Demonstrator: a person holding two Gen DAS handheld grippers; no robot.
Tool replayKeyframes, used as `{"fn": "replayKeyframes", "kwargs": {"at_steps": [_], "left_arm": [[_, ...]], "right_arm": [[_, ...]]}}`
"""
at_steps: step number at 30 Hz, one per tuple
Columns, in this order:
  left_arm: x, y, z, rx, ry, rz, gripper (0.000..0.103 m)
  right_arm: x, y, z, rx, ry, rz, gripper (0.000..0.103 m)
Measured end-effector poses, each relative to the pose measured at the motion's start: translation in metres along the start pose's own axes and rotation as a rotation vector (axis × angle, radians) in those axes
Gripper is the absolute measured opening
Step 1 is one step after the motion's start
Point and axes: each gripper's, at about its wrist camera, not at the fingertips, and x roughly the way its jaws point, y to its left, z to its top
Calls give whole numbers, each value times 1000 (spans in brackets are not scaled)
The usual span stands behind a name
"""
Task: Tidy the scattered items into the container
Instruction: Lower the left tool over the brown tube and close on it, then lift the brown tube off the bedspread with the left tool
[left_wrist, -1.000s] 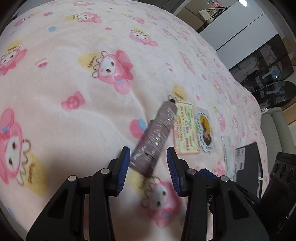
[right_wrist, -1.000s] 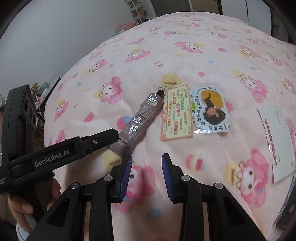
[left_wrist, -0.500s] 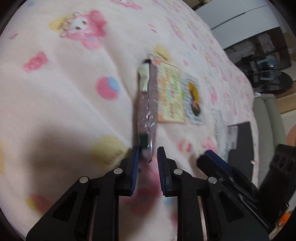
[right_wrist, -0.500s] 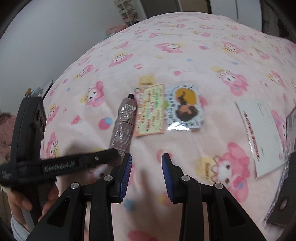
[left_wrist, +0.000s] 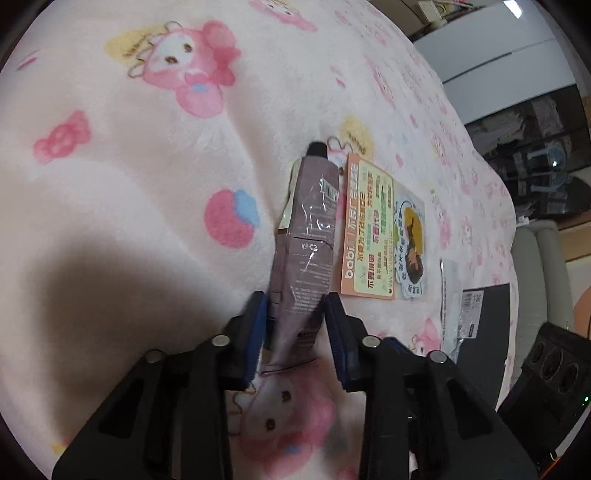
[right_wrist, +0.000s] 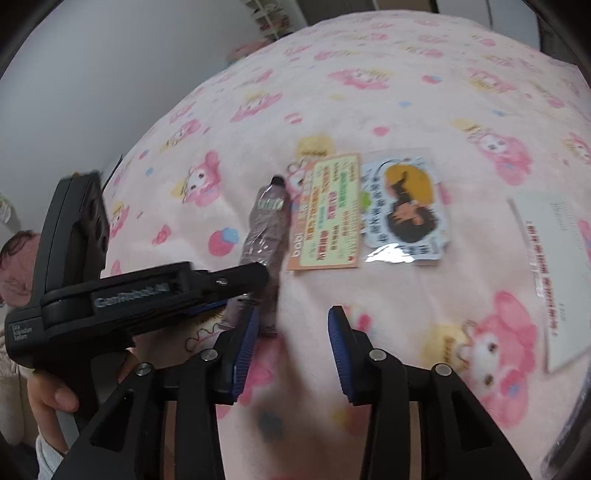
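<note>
1 tube (left_wrist: 308, 243) betw. opening L gripper (left_wrist: 295, 325); R gripper (right_wrist: 291, 332) opening, empty; 2 cards (left_wrist: 369, 229).

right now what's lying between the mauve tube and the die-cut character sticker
The orange-bordered card with green text panels lies flat between the mauve tube and the die-cut character sticker, touching or overlapping both; clearest in the right wrist view.
</note>
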Motion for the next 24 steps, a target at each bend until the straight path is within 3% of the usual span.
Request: {"fn": "replayKeyframes", "kwargs": {"at_steps": [6,10,14,24], "left_arm": [[-3,-12,-19,18,35,-81,26],[-1,-24,-39,16,68,-113,26],[-3,-43,-80,46,102,-124,26],[15,-97,-190,141,216,-158,26]], "right_arm": [[12,-2,-9,22,34,62,36],[-4,-5,-24,2,36,36,36],[-30,-21,-48,20,30,22,36],[-102,-76,-150,107,38,-82,36]]}}
